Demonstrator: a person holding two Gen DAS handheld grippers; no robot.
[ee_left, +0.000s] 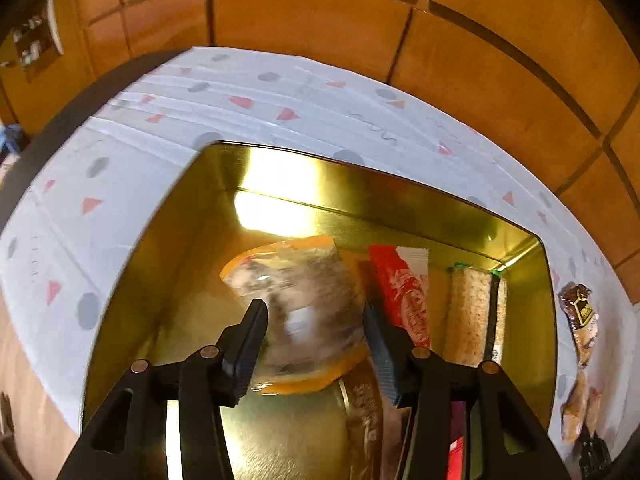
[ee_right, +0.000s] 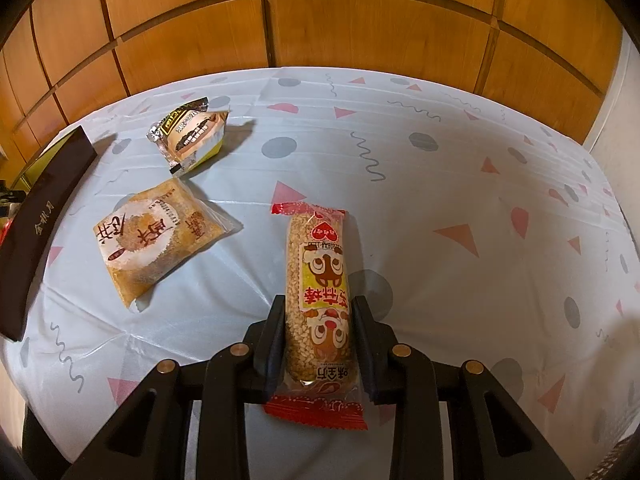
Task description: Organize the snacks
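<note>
In the left wrist view an open gold tin [ee_left: 400, 200] lies below my left gripper [ee_left: 313, 307]. Between its spread fingers is a blurred clear packet with an orange rim [ee_left: 296, 268], and the pads do not visibly press it. A red packet [ee_left: 404, 292] and a grain bar [ee_left: 468, 312] lie along the tin's right side. In the right wrist view my right gripper [ee_right: 319, 304] is shut on a long sesame stick with red ends [ee_right: 318, 248], which rests on the patterned tablecloth [ee_right: 440, 200].
A square brown cake packet [ee_right: 152, 240] and a foil packet [ee_right: 192, 136] lie to the left of the sesame stick. A dark box wall [ee_right: 36, 216] borders the far left. Two packets [ee_left: 580, 312] lie on the cloth right of the tin. Wooden panels stand behind.
</note>
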